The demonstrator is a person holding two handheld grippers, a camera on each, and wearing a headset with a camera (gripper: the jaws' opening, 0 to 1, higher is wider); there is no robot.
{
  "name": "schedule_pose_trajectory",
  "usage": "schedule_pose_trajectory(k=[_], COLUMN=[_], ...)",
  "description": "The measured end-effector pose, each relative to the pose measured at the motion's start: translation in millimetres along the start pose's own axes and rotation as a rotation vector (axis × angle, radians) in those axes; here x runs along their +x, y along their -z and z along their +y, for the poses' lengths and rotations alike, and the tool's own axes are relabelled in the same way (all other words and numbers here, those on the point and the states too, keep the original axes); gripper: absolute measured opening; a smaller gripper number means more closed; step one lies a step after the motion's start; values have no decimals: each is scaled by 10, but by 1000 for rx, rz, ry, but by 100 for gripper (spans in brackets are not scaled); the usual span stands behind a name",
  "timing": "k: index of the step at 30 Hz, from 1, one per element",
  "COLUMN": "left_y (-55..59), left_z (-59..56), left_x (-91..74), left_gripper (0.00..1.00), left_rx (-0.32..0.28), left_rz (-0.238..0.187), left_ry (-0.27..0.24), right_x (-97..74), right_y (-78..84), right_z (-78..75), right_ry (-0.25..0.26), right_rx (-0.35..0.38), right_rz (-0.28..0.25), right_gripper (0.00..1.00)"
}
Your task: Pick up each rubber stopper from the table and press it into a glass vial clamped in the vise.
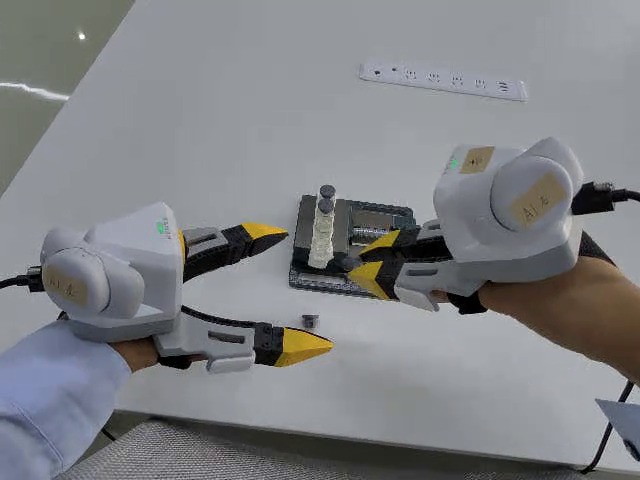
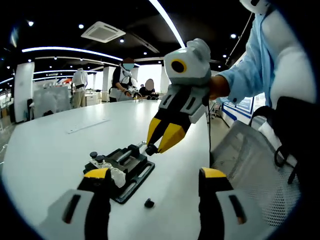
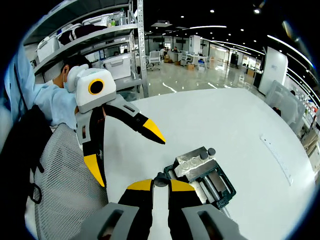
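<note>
Pinching a rubber stopper [image 3: 160, 180] at its very tips, the right gripper [image 1: 350, 266] is hovering just beside the vise [image 1: 385, 218], jaws narrow. Left gripper [image 1: 283, 290] is gaping wide and carrying nothing, with a spare stopper [image 1: 310, 321] lying on the table [image 1: 200, 120] near its lower jaw. Risks I'm seeing: the tip grip is looking shallow, so the stopper is likely twisting or popping out on an off-axis press. Open vials [image 3: 187, 162] are sitting close to the capped pair (easy to clip one).
</note>
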State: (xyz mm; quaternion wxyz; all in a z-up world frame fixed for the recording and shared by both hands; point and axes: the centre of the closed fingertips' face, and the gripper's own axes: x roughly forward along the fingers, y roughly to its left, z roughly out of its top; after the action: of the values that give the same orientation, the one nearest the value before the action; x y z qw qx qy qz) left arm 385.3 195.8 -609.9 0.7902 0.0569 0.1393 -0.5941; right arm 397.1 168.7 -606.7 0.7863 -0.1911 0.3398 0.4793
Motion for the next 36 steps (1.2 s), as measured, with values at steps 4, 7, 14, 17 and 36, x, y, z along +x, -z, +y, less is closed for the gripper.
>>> schedule_pose_trajectory(k=[4, 7, 14, 17, 36], left_y=[6, 1, -20, -28, -111], left_z=[-18, -28, -40, -32, -45], left_x=[16, 31, 73, 83, 104], left_gripper=[59, 52, 39, 36, 15], left_rx=[12, 25, 60, 68, 133], left_rz=[8, 7, 2, 2, -19], left_ry=[15, 22, 30, 28, 41], right_x=[-23, -35, -47, -49, 9], right_y=[-49, -66, -90, -96, -90], right_z=[15, 22, 54, 77, 233], right_ry=[-21, -35, -74, -93, -194], right_rx=[-19, -28, -50, -57, -96], right_rz=[22, 44, 103, 128, 273], right_gripper=[7, 7, 7, 7, 7])
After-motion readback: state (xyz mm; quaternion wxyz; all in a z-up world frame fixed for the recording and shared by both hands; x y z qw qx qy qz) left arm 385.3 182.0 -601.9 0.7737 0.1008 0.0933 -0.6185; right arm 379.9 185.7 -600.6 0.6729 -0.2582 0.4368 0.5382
